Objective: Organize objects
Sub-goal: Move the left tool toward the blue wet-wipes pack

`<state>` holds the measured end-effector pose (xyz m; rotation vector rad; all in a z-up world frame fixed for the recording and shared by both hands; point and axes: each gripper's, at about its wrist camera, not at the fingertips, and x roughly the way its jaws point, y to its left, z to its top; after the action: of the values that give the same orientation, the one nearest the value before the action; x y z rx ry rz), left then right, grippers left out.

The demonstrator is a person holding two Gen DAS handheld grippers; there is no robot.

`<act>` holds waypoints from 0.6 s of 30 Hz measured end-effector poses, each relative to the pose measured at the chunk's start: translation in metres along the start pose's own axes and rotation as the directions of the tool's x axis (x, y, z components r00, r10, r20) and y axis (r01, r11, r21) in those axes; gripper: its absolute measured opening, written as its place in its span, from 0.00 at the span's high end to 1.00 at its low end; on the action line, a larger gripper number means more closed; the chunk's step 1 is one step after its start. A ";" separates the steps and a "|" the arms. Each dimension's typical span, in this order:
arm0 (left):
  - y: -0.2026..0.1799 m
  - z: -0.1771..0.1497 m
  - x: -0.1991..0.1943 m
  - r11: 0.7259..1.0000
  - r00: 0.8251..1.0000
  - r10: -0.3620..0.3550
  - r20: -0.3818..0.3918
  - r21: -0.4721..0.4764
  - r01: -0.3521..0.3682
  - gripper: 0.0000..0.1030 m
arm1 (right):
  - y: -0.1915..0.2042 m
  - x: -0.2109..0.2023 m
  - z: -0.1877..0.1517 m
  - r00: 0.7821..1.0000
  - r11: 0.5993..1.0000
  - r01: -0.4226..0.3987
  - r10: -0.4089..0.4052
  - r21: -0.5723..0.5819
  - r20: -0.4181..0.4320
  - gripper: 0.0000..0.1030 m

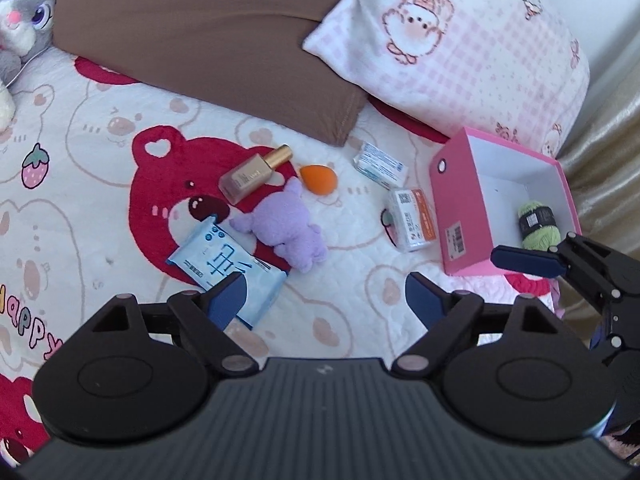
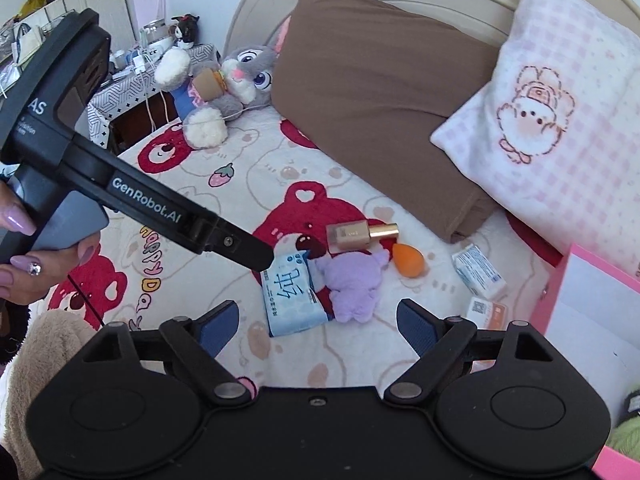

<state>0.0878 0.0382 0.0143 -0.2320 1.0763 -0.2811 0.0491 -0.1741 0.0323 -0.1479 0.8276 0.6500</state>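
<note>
From the left wrist, our left tool gapes empty above the wipes pack; green yarn sits inside the pink box. From the right wrist, our right tool also gapes empty over the bed, near the purple plush.

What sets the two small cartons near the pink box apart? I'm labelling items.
The blue-printed carton lies farther from the pink box; the orange-striped carton lies beside its wall. The orange-striped carton shows a QR code; the blue-printed carton doesn't. Both are white, lying outside the box.
</note>
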 end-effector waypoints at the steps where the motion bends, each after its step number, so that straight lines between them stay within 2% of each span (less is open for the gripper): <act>1: 0.007 0.001 0.004 1.000 1.000 0.006 0.008 -0.018 -0.006 0.16 | 0.002 0.006 0.001 1.000 1.000 -0.011 0.011 -0.014 0.011 0.14; 5: 0.037 0.002 0.027 0.995 1.000 0.001 0.006 -0.095 0.000 0.16 | 0.009 0.039 0.000 0.997 0.995 -0.046 0.052 -0.088 0.062 0.14; 10: 0.083 -0.002 0.056 0.968 1.000 -0.010 0.007 -0.250 0.012 0.17 | 0.027 0.084 0.000 0.996 0.975 -0.071 0.079 -0.210 0.030 0.14; 12: 0.098 -0.007 0.068 0.957 1.000 -0.023 0.006 -0.291 0.023 0.18 | 0.033 0.100 -0.001 0.996 0.967 -0.078 0.088 -0.244 0.030 0.14; 15: 0.113 -0.015 0.085 0.940 0.999 -0.038 -0.002 -0.339 0.035 0.19 | 0.042 0.126 -0.007 0.998 0.953 -0.070 0.068 -0.295 -0.014 0.14; 18: 0.126 -0.021 0.100 0.926 0.999 -0.038 0.019 -0.374 0.043 0.20 | 0.049 0.148 -0.018 0.999 0.935 -0.049 0.051 -0.350 -0.003 0.14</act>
<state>0.1280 0.1222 -0.1188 -0.5989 1.1101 -0.1076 0.0819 -0.0710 -0.0813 -0.4492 0.7049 0.8432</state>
